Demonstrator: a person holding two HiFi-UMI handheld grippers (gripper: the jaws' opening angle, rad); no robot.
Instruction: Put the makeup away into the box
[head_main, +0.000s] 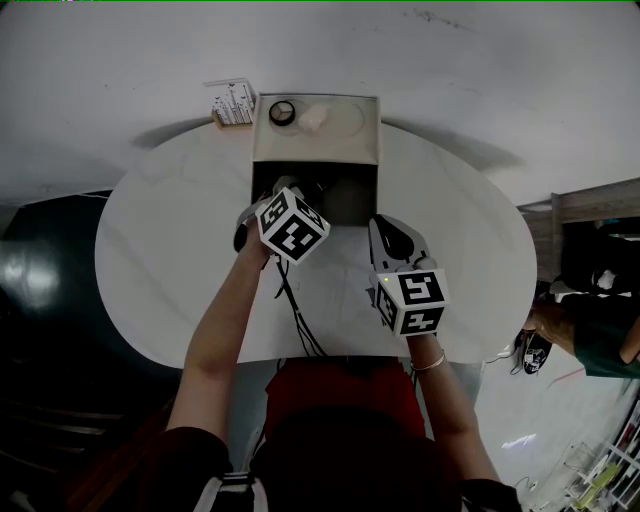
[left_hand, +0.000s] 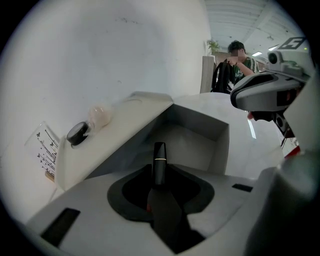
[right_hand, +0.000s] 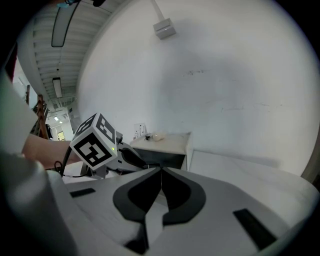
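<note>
Your left gripper (left_hand: 160, 186) is clamped on a black lipstick (left_hand: 159, 157). The tube stands upright at the centre of the left gripper view, its tip against the open compartment of the box (left_hand: 220, 146). Your right gripper (right_hand: 161, 182), right of centre in the head view beside the box, has its jaws pressed together on nothing.

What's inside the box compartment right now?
The box compartment's visible floor looks bare. Its near part is covered by the left gripper and the black lipstick in its jaws, so anything there cannot be seen.
</note>
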